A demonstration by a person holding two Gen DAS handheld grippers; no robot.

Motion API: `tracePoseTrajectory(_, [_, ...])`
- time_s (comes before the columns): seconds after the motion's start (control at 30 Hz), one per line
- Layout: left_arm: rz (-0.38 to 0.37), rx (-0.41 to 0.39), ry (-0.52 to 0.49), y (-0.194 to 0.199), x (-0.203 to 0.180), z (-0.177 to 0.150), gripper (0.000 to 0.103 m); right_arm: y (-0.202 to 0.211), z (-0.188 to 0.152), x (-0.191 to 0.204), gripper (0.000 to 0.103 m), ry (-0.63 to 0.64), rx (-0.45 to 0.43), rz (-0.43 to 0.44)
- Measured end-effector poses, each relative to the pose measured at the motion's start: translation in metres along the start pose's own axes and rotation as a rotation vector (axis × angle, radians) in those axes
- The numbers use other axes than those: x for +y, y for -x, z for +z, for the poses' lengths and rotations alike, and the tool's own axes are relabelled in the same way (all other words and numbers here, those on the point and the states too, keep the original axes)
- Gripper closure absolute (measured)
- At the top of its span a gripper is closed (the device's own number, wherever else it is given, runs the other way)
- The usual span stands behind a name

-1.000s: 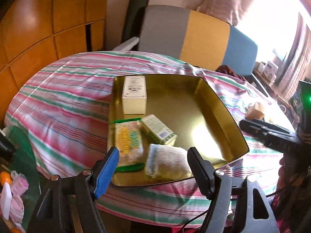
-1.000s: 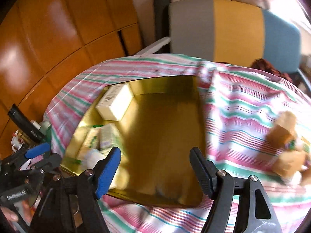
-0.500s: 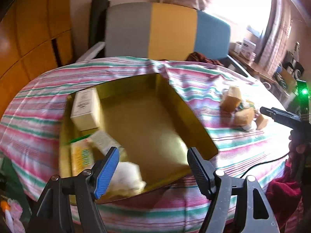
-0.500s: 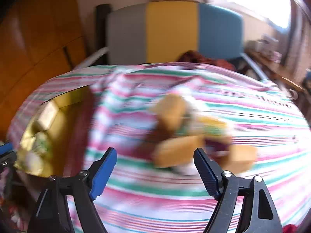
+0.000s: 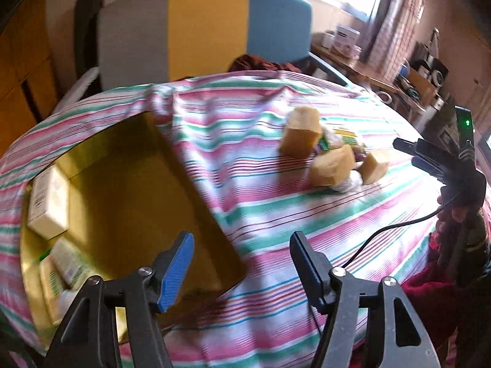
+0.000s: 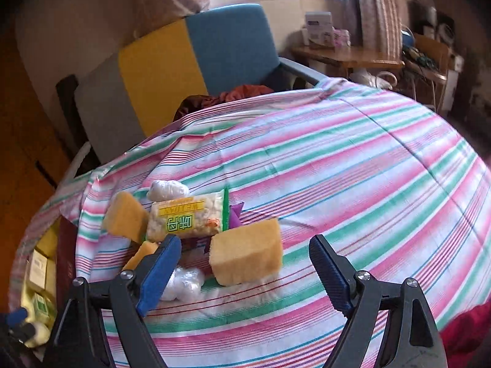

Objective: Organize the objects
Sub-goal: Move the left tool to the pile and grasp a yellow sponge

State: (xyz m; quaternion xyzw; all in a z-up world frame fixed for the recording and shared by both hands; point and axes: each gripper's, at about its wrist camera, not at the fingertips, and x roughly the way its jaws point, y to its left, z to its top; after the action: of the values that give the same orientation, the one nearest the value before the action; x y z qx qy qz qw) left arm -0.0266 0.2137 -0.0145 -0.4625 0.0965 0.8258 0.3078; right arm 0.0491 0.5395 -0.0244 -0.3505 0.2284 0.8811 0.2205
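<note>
A gold tray (image 5: 129, 202) lies at the left of the striped table and holds a white box (image 5: 49, 202) and green-labelled packets (image 5: 69, 263). A pile lies to its right: yellow sponges (image 5: 299, 136), a snack packet (image 6: 187, 219), white wrapped balls (image 6: 184, 283). My left gripper (image 5: 242, 268) is open and empty above the tray's right front corner. My right gripper (image 6: 245, 271) is open and empty, with a large sponge (image 6: 247, 256) just beyond its fingers. The right gripper also shows at the right of the left wrist view (image 5: 435, 159).
A grey, yellow and blue chair (image 5: 202, 30) stands behind the table. A red cloth (image 6: 233, 93) lies on its seat. A wooden shelf with boxes (image 6: 319, 26) stands by the window. The striped cloth (image 6: 353, 168) covers the table's right side.
Both grippers have swung right, away from the tray and toward the sponge pile. The right gripper has come close to the pile. Both stay open.
</note>
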Motion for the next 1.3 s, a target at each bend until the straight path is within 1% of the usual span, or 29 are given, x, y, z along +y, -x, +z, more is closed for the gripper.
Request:
tracePoseTrajectory(0.1, [0.005, -0.003, -0.027, -0.011, -0.013, 0.016, 0.038, 0.003, 0.0, -0.004, 0.015, -0.029, -0.007, 0.013])
tracePoseTrajectory(0.13, [0.003, -0.007, -0.06, -0.017, -0.022, 0.024, 0.038, 0.004, 0.001, -0.005, 0.013, -0.033, -0.009, 0.013])
tracePoseTrajectory(0.27, [-0.015, -0.004, -0.103, -0.036, -0.043, 0.048, 0.038, 0.005, 0.001, -0.003, 0.012, -0.038, -0.012, 0.018])
tracePoseTrajectory(0.4, [-0.042, 0.002, -0.115, -0.056, -0.056, 0.071, 0.038, 0.003, 0.001, -0.007, 0.012, -0.063, 0.015, 0.025])
tracePoseTrajectory(0.47, [-0.037, 0.008, -0.126, -0.068, -0.064, 0.083, 0.035, 0.001, 0.0, -0.01, 0.012, -0.078, 0.03, 0.039])
tracePoseTrajectory(0.5, [-0.053, 0.007, -0.133, -0.076, -0.068, 0.09, 0.033, -0.001, 0.0, -0.011, 0.012, -0.084, 0.038, 0.044])
tracePoseTrajectory(0.57, [-0.054, 0.019, -0.134, -0.088, -0.073, 0.099, 0.02, -0.002, 0.0, -0.011, 0.012, -0.094, 0.044, 0.052])
tracePoseTrajectory(0.67, [-0.062, 0.035, -0.112, -0.109, -0.076, 0.113, 0.02, -0.002, 0.0, -0.014, 0.011, -0.109, 0.047, 0.059])
tracePoseTrajectory(0.87, [-0.118, 0.069, -0.05, -0.143, -0.071, 0.133, 0.02, -0.005, 0.0, -0.021, 0.011, -0.148, 0.064, 0.069])
tracePoseTrajectory(0.9, [-0.125, 0.071, -0.037, -0.149, -0.069, 0.134, 0.021, -0.005, 0.0, -0.022, 0.011, -0.153, 0.065, 0.069])
tracePoseTrajectory(0.93, [-0.128, 0.079, -0.015, -0.156, -0.065, 0.135, 0.033, -0.005, 0.0, -0.023, 0.011, -0.157, 0.065, 0.067])
tracePoseTrajectory(0.97, [-0.139, 0.096, 0.004, -0.161, -0.061, 0.135, 0.054, -0.006, 0.001, -0.024, 0.011, -0.159, 0.064, 0.064])
tracePoseTrajectory(1.0, [-0.166, 0.121, 0.028, -0.166, -0.057, 0.133, 0.053, -0.006, 0.001, -0.024, 0.011, -0.161, 0.065, 0.061])
tracePoseTrajectory(1.03, [-0.186, 0.105, 0.051, -0.164, -0.052, 0.13, 0.053, -0.007, 0.001, -0.025, 0.011, -0.159, 0.071, 0.062])
tracePoseTrajectory(1.1, [-0.205, 0.084, 0.056, -0.152, -0.047, 0.121, 0.054, -0.008, 0.001, -0.027, 0.011, -0.166, 0.073, 0.056])
tracePoseTrajectory(1.23, [-0.192, 0.028, 0.018, -0.121, -0.044, 0.096, 0.054, -0.011, 0.001, -0.028, 0.011, -0.17, 0.079, 0.052])
tracePoseTrajectory(1.3, [-0.199, 0.006, 0.015, -0.106, -0.042, 0.084, 0.054, -0.012, 0.001, -0.029, 0.011, -0.171, 0.084, 0.048])
